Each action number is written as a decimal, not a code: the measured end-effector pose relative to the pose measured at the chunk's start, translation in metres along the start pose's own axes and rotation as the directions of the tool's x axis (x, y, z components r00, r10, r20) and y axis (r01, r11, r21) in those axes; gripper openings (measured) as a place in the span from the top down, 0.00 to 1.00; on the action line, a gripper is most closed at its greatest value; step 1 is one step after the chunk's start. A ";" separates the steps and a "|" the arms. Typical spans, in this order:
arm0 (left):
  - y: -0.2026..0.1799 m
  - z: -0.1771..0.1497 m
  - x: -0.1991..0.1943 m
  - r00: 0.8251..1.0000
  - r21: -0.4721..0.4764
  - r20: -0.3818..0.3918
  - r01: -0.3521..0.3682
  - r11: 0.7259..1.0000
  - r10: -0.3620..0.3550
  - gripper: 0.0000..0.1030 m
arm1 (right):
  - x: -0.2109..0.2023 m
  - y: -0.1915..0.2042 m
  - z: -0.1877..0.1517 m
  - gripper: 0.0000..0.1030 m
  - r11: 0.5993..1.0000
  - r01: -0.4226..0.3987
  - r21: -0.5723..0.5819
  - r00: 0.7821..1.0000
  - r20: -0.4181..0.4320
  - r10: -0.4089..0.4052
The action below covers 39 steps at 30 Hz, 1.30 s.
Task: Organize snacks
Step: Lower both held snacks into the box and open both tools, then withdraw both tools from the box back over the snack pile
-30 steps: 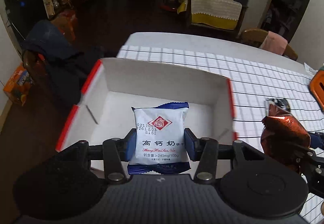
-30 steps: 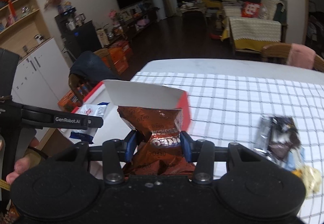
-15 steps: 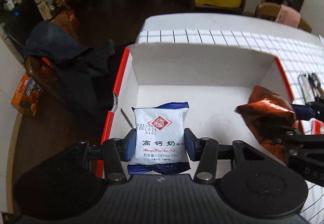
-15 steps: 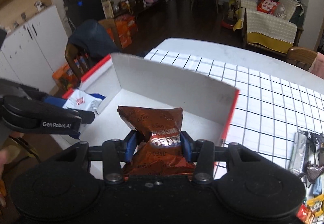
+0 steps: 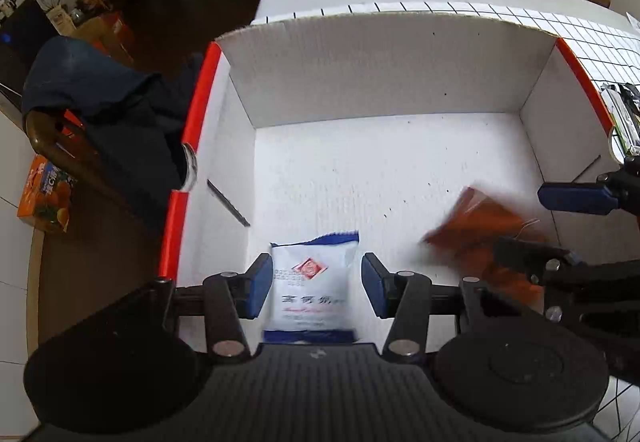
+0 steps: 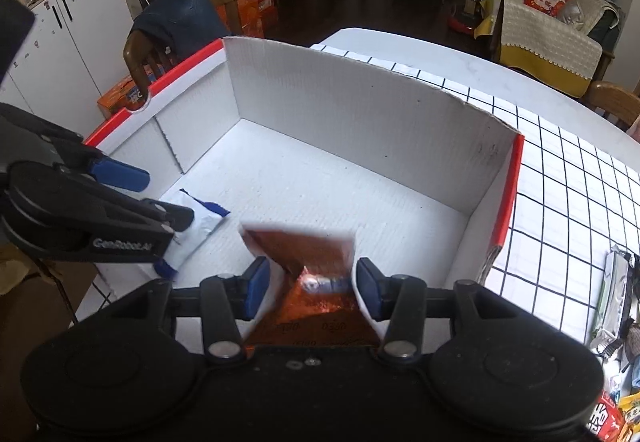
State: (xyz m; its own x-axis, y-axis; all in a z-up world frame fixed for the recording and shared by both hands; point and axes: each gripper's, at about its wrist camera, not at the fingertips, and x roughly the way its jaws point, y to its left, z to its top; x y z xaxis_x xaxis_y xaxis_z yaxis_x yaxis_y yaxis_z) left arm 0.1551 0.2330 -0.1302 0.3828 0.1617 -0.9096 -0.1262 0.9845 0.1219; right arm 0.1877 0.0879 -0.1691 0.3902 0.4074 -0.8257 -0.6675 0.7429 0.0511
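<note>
Residential living-dining room: sofa with crochet throw point(image 6: 548, 38), white cabinets point(image 6: 68, 38), wooden chair point(image 5: 60, 138), checked tablecloth point(image 6: 568, 162).

Left gripper point(image 5: 317, 284) points forward and down, its blue-padded fingers point(image 5: 259, 284) spread apart with a gap on each side, gripping nothing. Right gripper point(image 6: 309, 284) sits alongside it, just to the right, angled the same way, and its fingers point(image 6: 367, 287) are parted too. In the right wrist view the left gripper's black arm reaches in from the left edge.
</note>
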 end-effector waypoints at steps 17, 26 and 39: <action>-0.022 -0.014 -0.015 0.999 -0.027 -0.011 0.049 0.998 -0.049 0.42 | -0.010 -0.009 -0.008 0.33 0.999 0.027 -0.031 0.999 0.035 -0.026; -0.047 -0.021 -0.041 0.996 -0.026 0.028 0.091 0.996 -0.090 0.42 | -0.044 -0.035 -0.019 0.29 0.998 -0.047 0.047 0.995 0.094 0.042; -0.128 -0.015 -0.119 0.961 0.028 0.220 0.167 0.986 -0.169 0.27 | -0.164 -0.125 -0.080 0.17 0.983 -0.035 0.181 0.961 0.275 -0.016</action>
State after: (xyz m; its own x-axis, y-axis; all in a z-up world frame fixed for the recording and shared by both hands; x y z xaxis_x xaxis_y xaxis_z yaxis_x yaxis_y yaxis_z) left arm 0.1123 0.0868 -0.0438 0.5904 0.0044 -0.8071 -0.0352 0.9992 -0.0203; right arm 0.1568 -0.1141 -0.0849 0.5600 0.5257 -0.6403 -0.5552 0.8118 0.1809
